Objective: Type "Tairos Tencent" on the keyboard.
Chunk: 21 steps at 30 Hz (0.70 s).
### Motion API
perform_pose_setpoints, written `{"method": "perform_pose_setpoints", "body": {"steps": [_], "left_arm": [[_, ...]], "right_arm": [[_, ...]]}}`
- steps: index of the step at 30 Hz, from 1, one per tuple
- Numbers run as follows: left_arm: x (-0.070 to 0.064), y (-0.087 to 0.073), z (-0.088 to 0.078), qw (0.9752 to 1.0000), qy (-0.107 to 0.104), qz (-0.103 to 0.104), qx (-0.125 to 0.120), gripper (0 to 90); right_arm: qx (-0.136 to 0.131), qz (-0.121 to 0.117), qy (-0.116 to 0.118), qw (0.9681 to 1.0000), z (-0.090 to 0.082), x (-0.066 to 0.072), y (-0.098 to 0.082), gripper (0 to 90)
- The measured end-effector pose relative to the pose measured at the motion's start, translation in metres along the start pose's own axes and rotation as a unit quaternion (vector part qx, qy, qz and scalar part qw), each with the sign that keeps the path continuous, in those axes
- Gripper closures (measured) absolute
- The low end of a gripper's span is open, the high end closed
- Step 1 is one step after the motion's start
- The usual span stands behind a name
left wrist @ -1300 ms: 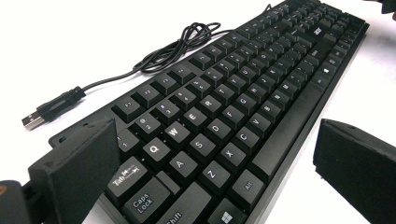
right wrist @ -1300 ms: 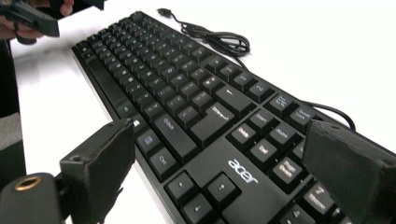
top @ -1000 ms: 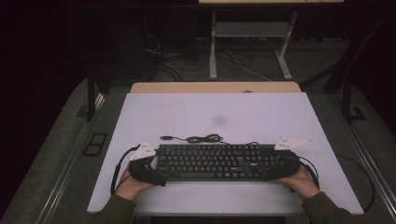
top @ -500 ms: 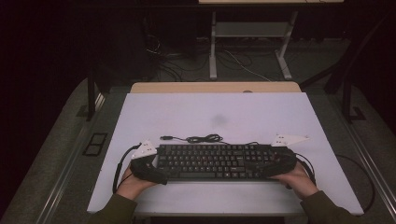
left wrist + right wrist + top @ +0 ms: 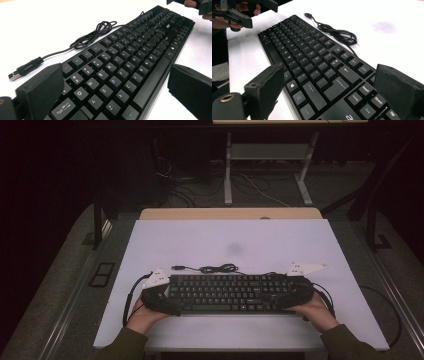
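A black keyboard [image 5: 227, 292] lies along the near part of the white table [image 5: 225, 240]. Its cable [image 5: 215, 268] is bunched just behind it and ends in a USB plug [image 5: 177, 267]. My left gripper [image 5: 167, 299] sits at the keyboard's left end. In the left gripper view the keyboard [image 5: 120, 67] lies between that gripper's [image 5: 113, 72] open jaws. My right gripper [image 5: 290, 295] sits at the right end. It [image 5: 329, 72] is also open, with the keyboard [image 5: 312, 62] between its jaws. Whether the jaws touch the keyboard is unclear.
A faint grey stain [image 5: 234, 249] marks the table's middle. A wooden edge [image 5: 230, 213] borders the far side, with a metal table frame [image 5: 265, 170] and floor cables beyond. The table's front edge runs just below the hands.
My right gripper has edged slightly left and away along the keyboard's right end. The keyboard and my left gripper look unmoved.
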<state>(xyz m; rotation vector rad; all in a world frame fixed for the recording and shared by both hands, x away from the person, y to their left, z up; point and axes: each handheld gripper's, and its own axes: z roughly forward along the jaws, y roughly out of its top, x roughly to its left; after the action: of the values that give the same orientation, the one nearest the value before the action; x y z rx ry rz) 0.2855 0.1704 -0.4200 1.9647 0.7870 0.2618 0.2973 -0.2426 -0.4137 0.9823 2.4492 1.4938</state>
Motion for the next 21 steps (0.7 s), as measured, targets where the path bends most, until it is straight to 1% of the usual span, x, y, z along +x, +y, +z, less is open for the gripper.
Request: {"method": "perform_pose_setpoints", "body": {"steps": [6, 10, 15, 21], "left_arm": [[-0.002, 0.002, 0.004, 1.0000, -0.003, 0.001, 0.001, 0.0], [-0.003, 0.002, 0.007, 1.0000, -0.001, 0.000, 0.003, 0.0], [-0.003, 0.004, 0.009, 1.0000, -0.001, 0.004, 0.005, 0.0], [-0.003, 0.004, 0.011, 1.0000, -0.002, 0.000, 0.002, 0.0]], "right_arm": [[0.004, -0.002, 0.002, 1.0000, 0.004, 0.000, 0.002, 9.2], [0.002, -0.002, 0.004, 1.0000, 0.006, 0.000, 0.003, 9.2], [0.006, -0.002, 0.007, 1.0000, 0.008, 0.000, 0.003, 9.2], [0.004, -0.004, 0.009, 0.9999, 0.011, 0.000, 0.006, 9.2]]}}
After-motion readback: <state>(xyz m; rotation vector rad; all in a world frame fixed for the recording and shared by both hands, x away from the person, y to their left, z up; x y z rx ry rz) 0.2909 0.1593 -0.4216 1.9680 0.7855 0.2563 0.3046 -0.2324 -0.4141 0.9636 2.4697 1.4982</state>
